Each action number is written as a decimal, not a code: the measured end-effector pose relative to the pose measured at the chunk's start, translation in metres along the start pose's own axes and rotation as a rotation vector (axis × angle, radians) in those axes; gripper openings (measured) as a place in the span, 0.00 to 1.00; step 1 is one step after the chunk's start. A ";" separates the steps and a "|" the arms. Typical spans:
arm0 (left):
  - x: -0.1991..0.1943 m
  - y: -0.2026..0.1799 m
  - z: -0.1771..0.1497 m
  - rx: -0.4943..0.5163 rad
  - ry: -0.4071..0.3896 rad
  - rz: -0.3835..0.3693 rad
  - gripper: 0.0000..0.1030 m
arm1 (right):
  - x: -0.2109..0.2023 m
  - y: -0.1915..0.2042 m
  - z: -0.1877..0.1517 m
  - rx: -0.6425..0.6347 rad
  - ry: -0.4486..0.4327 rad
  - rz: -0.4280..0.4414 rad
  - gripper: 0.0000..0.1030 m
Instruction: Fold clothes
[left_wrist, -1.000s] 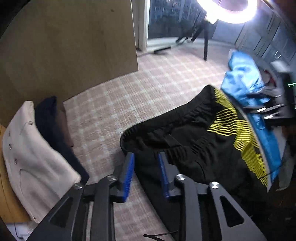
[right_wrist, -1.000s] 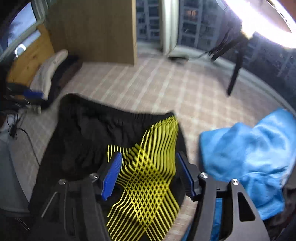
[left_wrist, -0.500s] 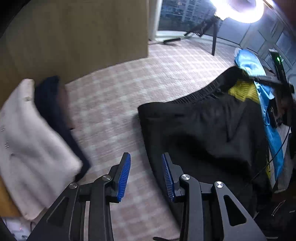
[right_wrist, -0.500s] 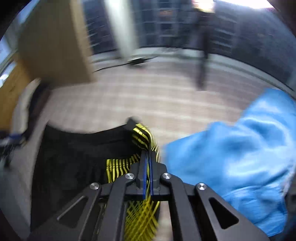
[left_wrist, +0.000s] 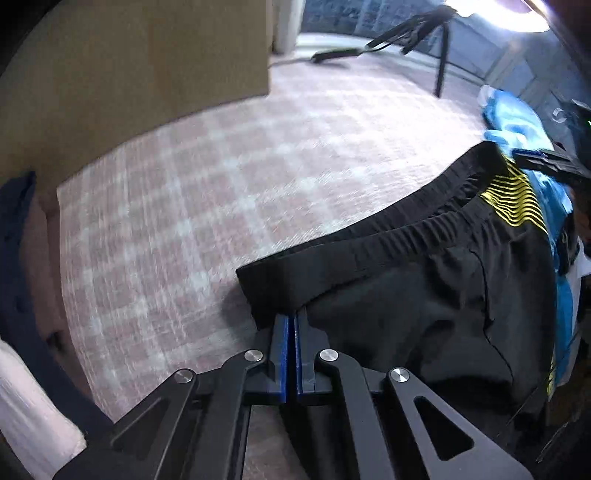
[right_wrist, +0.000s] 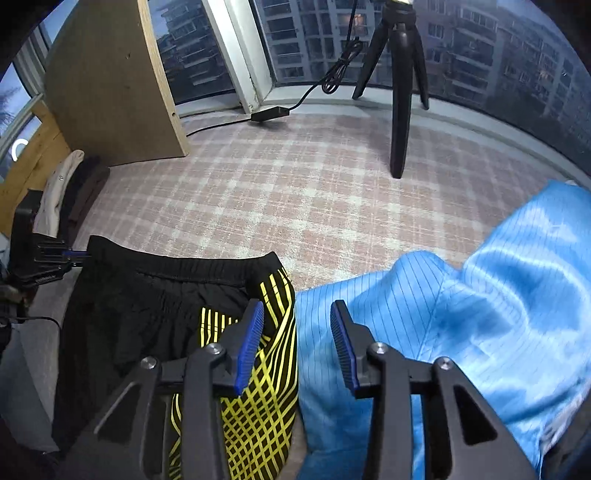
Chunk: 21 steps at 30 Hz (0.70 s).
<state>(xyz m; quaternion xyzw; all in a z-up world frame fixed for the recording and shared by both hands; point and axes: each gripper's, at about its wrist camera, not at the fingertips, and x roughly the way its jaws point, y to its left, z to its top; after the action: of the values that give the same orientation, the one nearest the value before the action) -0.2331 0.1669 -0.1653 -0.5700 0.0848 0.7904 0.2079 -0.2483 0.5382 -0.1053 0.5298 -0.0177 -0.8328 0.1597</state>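
Observation:
Black shorts (left_wrist: 406, 288) with a yellow striped side panel (right_wrist: 258, 398) lie flat on the pink plaid carpet, waistband away from me. My left gripper (left_wrist: 290, 321) is shut on the shorts' left waistband corner. My right gripper (right_wrist: 297, 314) is open and empty, straddling the shorts' right edge where the yellow panel meets a blue garment (right_wrist: 461, 314). The left gripper also shows at the left edge of the right wrist view (right_wrist: 70, 254); the right gripper shows at the right edge of the left wrist view (left_wrist: 532, 157).
A black tripod (right_wrist: 399, 92) and a cable with power brick (right_wrist: 269, 112) stand at the window. A wooden panel (right_wrist: 110, 81) leans at the back left. Folded white and dark clothes (right_wrist: 62, 188) are stacked at the left.
My left gripper has closed on the shorts' left waistband corner. My right gripper, shut on the yellow panel half a second ago, has opened and let go.

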 end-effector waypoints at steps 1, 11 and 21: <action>-0.005 -0.001 -0.001 0.007 -0.014 0.002 0.01 | 0.001 -0.002 0.001 0.003 -0.001 0.012 0.36; -0.024 0.043 -0.004 -0.119 -0.046 -0.002 0.01 | 0.040 0.012 0.024 -0.047 0.052 0.099 0.36; -0.039 0.045 -0.004 -0.139 -0.109 -0.017 0.02 | 0.032 0.010 0.024 -0.051 -0.013 0.113 0.06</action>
<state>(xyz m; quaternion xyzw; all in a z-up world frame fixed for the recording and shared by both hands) -0.2388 0.1160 -0.1346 -0.5400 0.0137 0.8223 0.1789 -0.2798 0.5163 -0.1213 0.5183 -0.0277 -0.8260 0.2199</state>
